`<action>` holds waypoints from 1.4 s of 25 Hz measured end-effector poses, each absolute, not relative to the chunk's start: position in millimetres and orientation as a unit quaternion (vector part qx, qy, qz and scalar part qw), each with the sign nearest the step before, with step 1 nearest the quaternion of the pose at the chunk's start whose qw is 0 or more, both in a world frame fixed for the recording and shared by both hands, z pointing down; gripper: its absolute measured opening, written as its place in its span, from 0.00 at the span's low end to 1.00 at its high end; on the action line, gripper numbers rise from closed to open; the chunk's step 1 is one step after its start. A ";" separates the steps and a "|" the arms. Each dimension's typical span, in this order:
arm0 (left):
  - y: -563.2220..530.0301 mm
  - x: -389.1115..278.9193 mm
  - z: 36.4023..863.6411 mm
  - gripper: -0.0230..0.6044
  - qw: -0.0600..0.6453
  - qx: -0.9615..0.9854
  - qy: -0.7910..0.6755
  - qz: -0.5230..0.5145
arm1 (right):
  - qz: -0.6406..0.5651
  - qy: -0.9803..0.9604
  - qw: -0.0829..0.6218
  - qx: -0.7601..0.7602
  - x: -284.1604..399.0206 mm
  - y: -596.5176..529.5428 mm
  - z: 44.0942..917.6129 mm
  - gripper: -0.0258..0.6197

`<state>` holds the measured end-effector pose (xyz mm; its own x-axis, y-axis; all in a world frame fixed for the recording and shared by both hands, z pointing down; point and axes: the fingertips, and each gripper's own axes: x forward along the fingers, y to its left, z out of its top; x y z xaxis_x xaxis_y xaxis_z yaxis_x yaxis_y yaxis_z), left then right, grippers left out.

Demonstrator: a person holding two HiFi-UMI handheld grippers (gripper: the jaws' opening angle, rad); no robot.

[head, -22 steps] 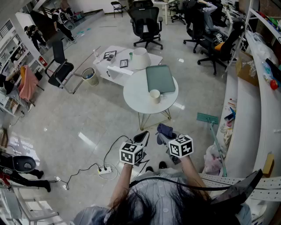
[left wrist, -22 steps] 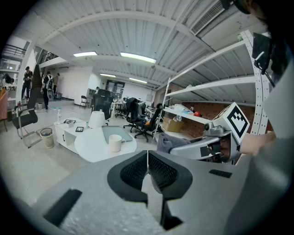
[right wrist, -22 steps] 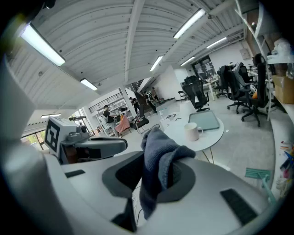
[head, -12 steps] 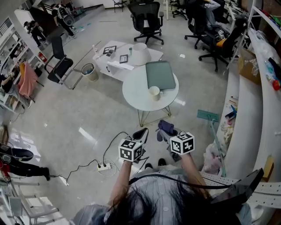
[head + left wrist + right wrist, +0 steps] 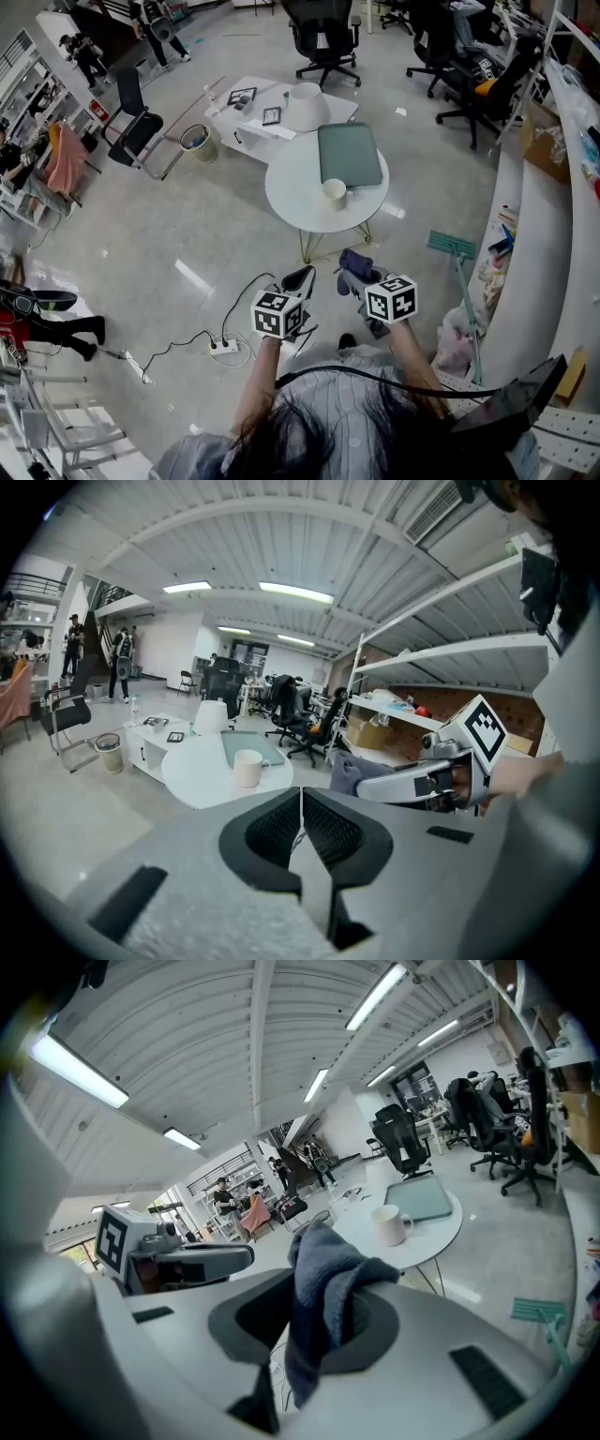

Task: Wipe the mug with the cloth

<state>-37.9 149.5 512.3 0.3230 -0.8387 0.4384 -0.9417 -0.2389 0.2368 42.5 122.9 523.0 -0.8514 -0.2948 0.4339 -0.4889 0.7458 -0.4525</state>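
Right now the person holds both tools up in the air over the shiny grey floor. The two tools are side by side, near each other but not touching.

The left tool has its two dark jaws pressed together. Nothing is between them.

The right tool is clamped on a dark blue-grey cloth. The cloth is bunched up between the jaws. Part of it sticks up above them, and part hangs down below.

The mug is white. It stands upright on the round white table, out in front of the person. It is on the side of the table closest to the tools, but it is well apart from both tools and from the cloth. In the right gripper view its handle points to the right.

A flat grey-green pad lies on the far part of the table, just behind the mug.

Past the table is a low white cabinet with a white lampshade on top. A black office chair stands farther back.

On the floor near the person lies a white power strip with a dark cord running from it.
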 end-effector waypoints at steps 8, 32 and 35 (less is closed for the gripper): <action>153.8 -38.4 522.5 0.07 0.252 0.768 -0.577 0.121 | 0.307 -0.912 0.178 0.205 45.8 117.9 537.6 0.16; 3.9 -117.7 537.8 0.07 0.255 0.819 -0.494 0.147 | 0.344 -0.875 0.191 0.282 -17.4 -10.3 567.8 0.16; -15.6 -125.1 540.7 0.07 0.259 0.825 -0.480 0.145 | 0.349 -0.868 0.194 0.294 -19.8 -21.4 570.0 0.16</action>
<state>-125.1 -15.6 540.7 0.4964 -0.7175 0.4887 -0.8680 -0.4047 0.2876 -19.8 -21.4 570.0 -0.7516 -0.3759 0.5421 -0.6464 0.5835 -0.4916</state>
